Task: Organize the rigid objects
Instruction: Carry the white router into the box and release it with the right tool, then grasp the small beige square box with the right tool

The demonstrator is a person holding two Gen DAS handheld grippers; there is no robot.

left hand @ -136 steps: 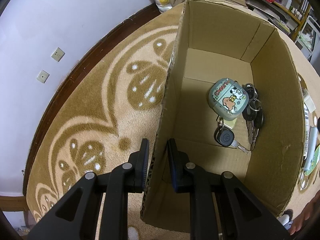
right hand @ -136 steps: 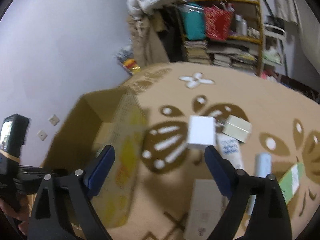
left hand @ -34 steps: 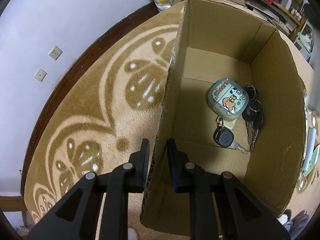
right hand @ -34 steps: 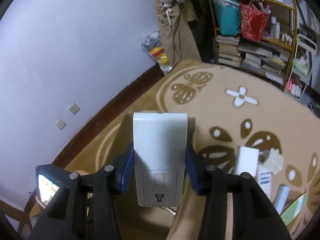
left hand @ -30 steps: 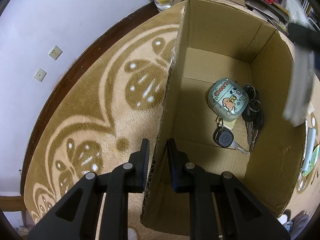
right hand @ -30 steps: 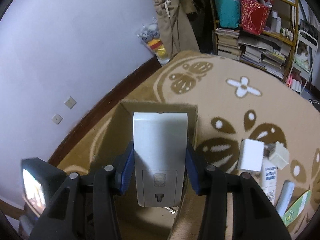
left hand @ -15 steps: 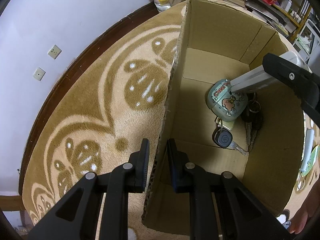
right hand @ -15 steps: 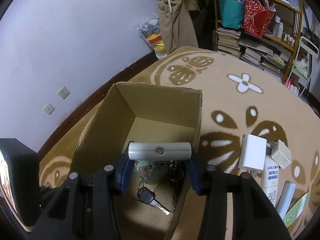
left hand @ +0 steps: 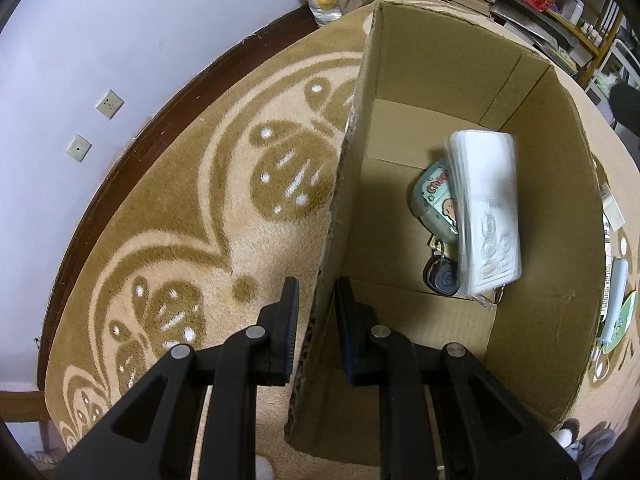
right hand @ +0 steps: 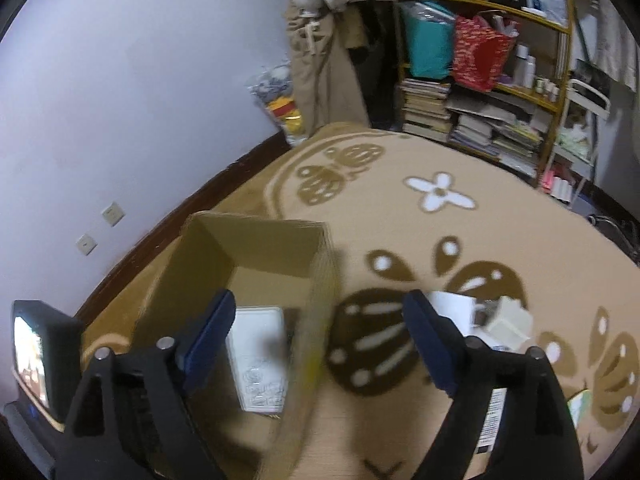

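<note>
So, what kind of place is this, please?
Probably a room in a home: a patterned carpet on the floor, a crowded bookshelf with stacked books and bags, and a hanging coat.

White flat remote-like device (left hand: 486, 216) inside open cardboard box (left hand: 440, 52), atop cartoon case (left hand: 434, 200) and keys (left hand: 440, 276)

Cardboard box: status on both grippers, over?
Left gripper shut on brown cardboard box wall. Right gripper open, empty, jaws just opened. White rectangular device inside, atop keys.
</note>
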